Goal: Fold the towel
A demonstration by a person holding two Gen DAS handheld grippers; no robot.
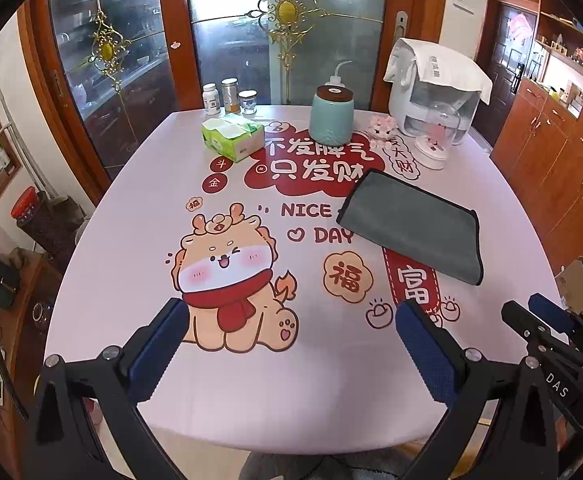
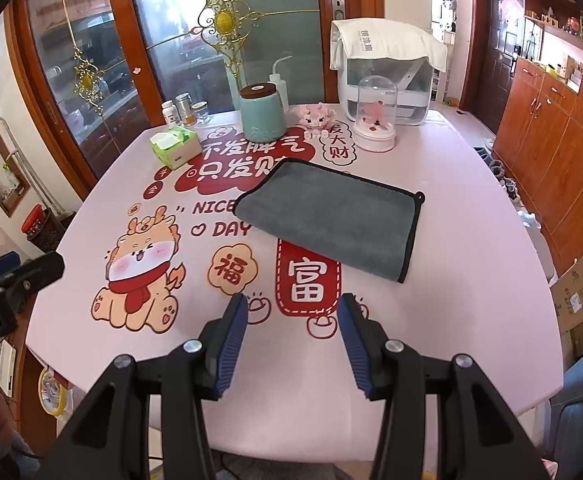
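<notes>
Left claw and right claw hover open above the worktop's near edge, empty; towel lies flat beyond, toward the right edge, ready for grasping.

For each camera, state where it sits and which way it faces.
Left wrist: sits on the left tool, looking forward over the table; its open fingers show, with the right tool at the right edge.
Right wrist: sits on the right tool, facing the grey towel; open fingers show.
Shared: towel, teal jar, tissue box.
</notes>
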